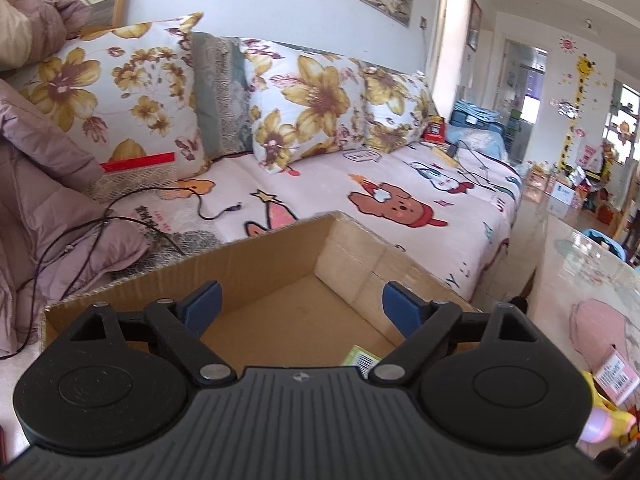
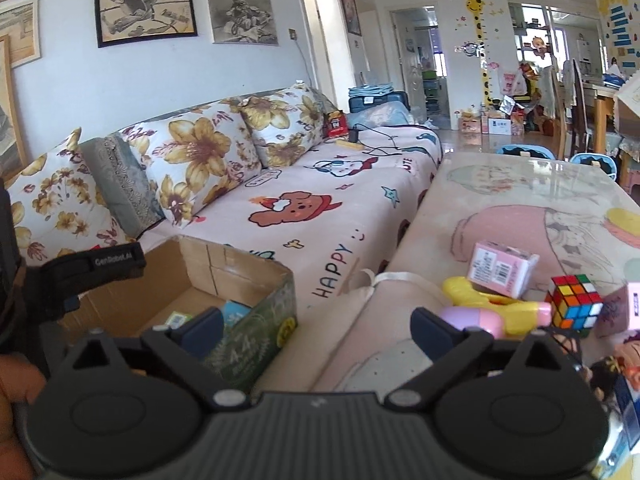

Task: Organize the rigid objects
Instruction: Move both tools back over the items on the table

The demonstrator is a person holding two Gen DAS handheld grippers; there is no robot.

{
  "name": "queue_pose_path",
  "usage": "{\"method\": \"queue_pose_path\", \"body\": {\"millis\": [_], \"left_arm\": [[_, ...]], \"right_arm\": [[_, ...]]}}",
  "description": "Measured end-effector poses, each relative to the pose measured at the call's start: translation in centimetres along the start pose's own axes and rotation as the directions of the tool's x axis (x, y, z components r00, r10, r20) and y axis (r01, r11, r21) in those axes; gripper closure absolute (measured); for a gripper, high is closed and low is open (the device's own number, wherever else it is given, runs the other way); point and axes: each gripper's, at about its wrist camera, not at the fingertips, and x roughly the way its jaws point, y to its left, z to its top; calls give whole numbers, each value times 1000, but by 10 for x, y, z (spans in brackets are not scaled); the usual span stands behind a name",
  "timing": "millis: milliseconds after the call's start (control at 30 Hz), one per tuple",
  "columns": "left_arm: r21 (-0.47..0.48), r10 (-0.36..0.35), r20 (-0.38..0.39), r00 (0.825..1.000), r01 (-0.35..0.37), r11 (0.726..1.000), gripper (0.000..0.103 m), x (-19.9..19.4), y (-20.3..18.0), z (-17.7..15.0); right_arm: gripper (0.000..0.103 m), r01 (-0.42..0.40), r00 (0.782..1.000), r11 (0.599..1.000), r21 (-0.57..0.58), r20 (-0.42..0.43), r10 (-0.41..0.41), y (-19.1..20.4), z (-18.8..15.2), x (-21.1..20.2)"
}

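The left gripper (image 1: 302, 306) hangs over the open cardboard box (image 1: 256, 264), jaws spread wide with nothing between them. Just below and ahead of its right finger lies a small green packet (image 1: 362, 358), half hidden by the gripper's body, on the box floor.

The right gripper (image 2: 316, 330) is likewise spread and empty, poised at the near edge of the worktop (image 2: 520, 184), with the box to its left. The loose things lie ahead and to its right — a Rubik's cube (image 2: 576, 306), a pink carton (image 2: 502, 272) resting on a yellow and pink plastic toy (image 2: 496, 312), and another pink box (image 2: 634, 306) cut off at the frame edge. The toy's long axis runs roughly across the gripper's line of sight, its pink end just beyond the right finger, so the right hand is clearly the nearer one for the next pick.

A dark-haired doll or figure at far right is mostly cropped. Inside the box, a bluish item and the green packet show only partly behind the left finger.
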Motion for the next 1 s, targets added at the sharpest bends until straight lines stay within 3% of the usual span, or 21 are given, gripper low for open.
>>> {"method": "queue_pose_path", "body": {"millis": [300, 533, 767, 1000], "left_arm": [[112, -95, 11, 995, 93, 989, 0, -1, -13, -8], [225, -147, 6, 989, 142, 964, 0, -2, -31, -19], [330, -242, -8, 970, 231, 915, 0, -6, -45, -31], [416, -355, -47, 934, 341, 843, 0, -11, -59, -45]], "right_arm": [[3, 81, 997, 997, 17, 6, -81, -15, -26, -22], [2, 130, 990, 991, 28, 44, -131, -32, -34, -40], [2, 168, 983, 984, 52, 62, -171, -52, -42, -56], [2, 205, 974, 976, 77, 87, -212, -77, -48, -73]]}}
